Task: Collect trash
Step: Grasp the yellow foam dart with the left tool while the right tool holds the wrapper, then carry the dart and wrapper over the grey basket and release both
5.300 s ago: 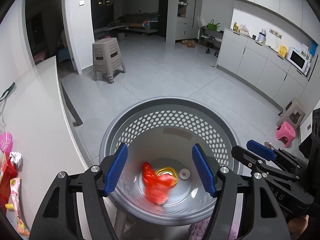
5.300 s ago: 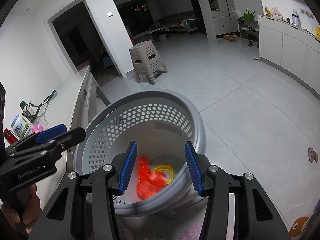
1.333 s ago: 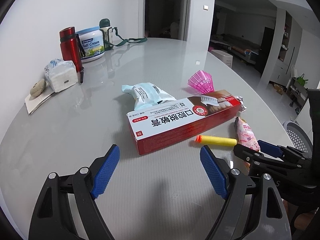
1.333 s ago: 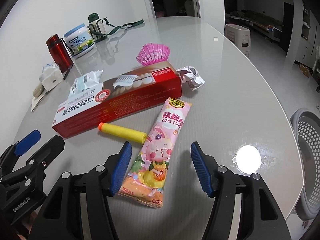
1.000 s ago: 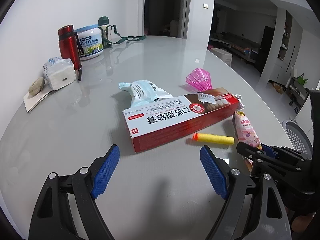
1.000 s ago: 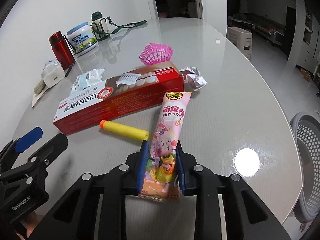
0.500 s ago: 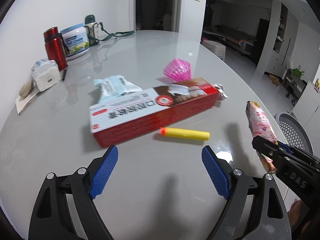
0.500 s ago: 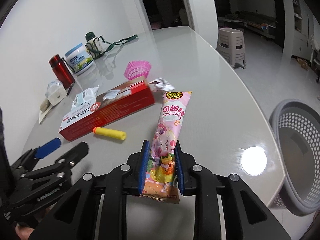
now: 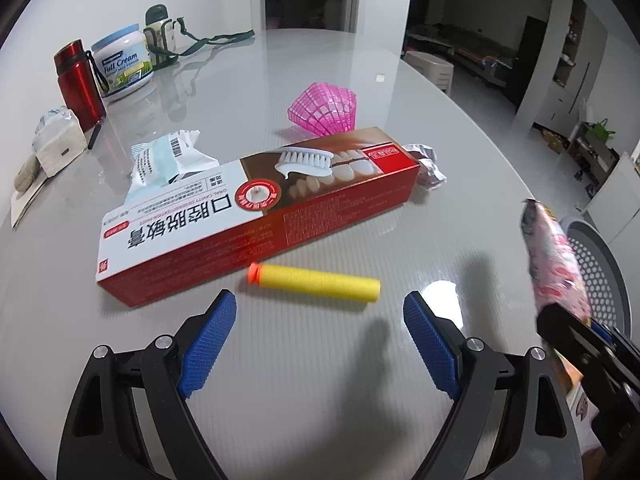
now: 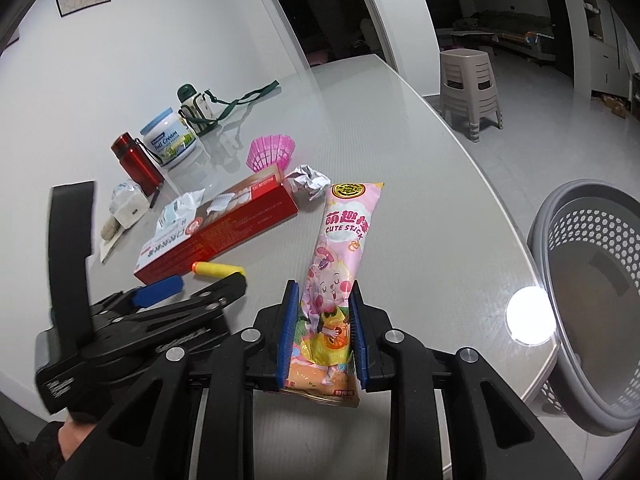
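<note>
Right wrist view: right tool [image 10: 322,324] pinches the pink snack wrapper [image 10: 340,264].
Carry it over the gray basket [image 10: 580,320] before letting go; left tool [image 9: 316,340] waits wide above the bench [image 9: 304,400].

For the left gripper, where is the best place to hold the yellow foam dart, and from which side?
Grip the yellow foam dart around the middle of its body, coming from above. It lies flat on the table, crosswise before the open left gripper, so the jaws should probably turn to close across its narrow width. The toothpaste box lies close behind it.
</note>
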